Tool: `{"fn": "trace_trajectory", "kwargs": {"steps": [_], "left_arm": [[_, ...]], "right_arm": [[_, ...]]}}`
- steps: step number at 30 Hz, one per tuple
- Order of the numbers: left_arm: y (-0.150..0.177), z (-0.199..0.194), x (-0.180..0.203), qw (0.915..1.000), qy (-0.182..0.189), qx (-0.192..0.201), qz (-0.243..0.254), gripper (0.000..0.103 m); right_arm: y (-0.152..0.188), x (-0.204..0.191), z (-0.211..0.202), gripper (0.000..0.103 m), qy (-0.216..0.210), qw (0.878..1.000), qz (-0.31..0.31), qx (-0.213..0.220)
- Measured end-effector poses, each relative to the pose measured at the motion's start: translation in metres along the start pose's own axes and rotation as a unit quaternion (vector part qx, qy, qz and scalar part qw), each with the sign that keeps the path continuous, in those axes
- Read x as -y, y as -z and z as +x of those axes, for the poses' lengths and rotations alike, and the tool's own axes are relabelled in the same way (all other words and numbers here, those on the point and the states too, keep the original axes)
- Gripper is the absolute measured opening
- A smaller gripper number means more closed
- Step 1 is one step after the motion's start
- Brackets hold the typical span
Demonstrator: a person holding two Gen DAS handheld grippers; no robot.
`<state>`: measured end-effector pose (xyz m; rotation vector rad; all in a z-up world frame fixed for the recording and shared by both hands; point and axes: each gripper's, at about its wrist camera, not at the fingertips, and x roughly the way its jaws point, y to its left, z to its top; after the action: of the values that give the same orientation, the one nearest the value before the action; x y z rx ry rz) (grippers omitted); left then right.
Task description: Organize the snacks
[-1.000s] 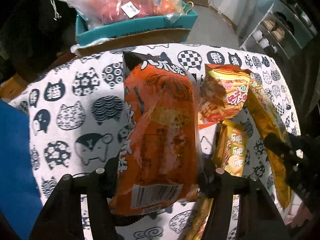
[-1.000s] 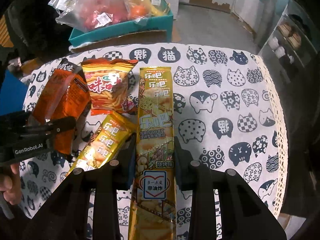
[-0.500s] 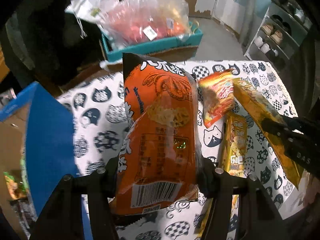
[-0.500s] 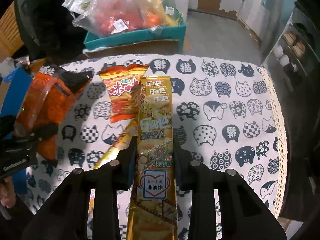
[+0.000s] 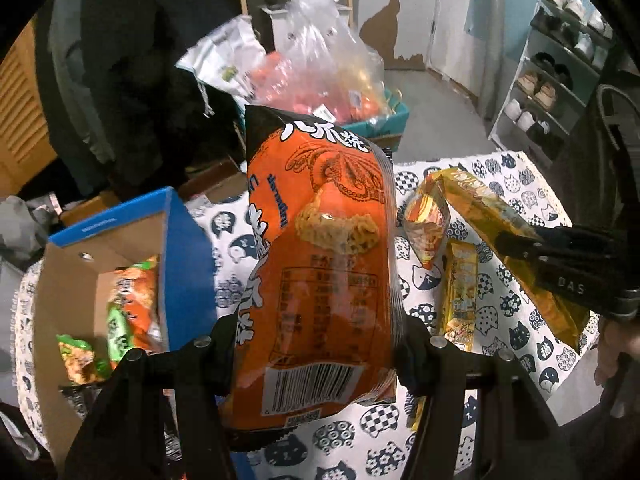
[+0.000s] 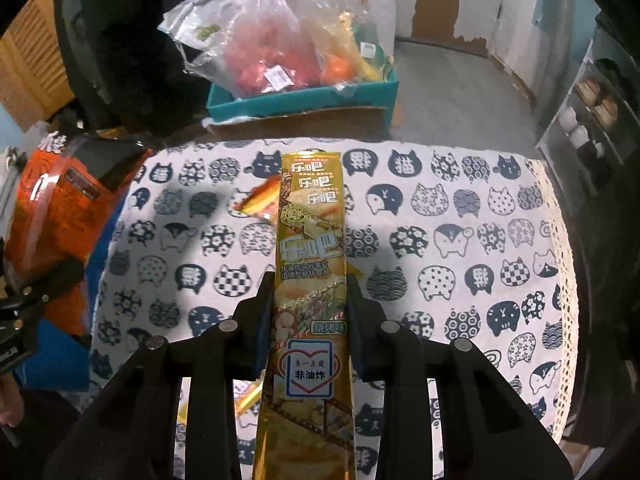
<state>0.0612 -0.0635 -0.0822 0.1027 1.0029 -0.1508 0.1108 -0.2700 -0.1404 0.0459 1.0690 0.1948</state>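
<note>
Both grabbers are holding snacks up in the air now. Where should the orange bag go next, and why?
Probably sideways over the open blue box and then down into it. The left gripper is shut on the orange bag, lifted off the cat-print tablecloth, and that box sits just beside it with other snack bags already inside. The right gripper holds the long gold pack, which could follow.

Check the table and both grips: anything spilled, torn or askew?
Nothing spilled or torn. The left gripper holds the orange snack bag, the right gripper the long gold packet. Two packets lie loose on the cat-print tablecloth.
</note>
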Motion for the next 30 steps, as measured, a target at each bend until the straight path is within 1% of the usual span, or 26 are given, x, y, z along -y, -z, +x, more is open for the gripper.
{"fn": "trace_trajectory", "kwargs": {"steps": [8,16,22,30], "left_arm": [[0.010,-0.027,-0.024,0.9996,-0.014,0.019,-0.014,0.061],[0.020,-0.043,-0.052,0.9985,-0.027,0.032,-0.036,0.061],[0.028,-0.048,-0.074,0.9972,-0.027,0.034,-0.060,0.061],[0.041,-0.057,-0.110,0.9941,-0.044,0.043,-0.089,0.061]], "right_arm": [[-0.006,-0.025,-0.010,0.030,-0.014,1.000,-0.015,0.008],[-0.016,-0.061,-0.023,0.030,-0.029,0.999,-0.037,0.023],[-0.023,-0.087,-0.026,0.030,-0.044,0.997,-0.052,0.028],[-0.035,-0.127,-0.027,0.030,-0.063,0.995,-0.070,0.032]]}}
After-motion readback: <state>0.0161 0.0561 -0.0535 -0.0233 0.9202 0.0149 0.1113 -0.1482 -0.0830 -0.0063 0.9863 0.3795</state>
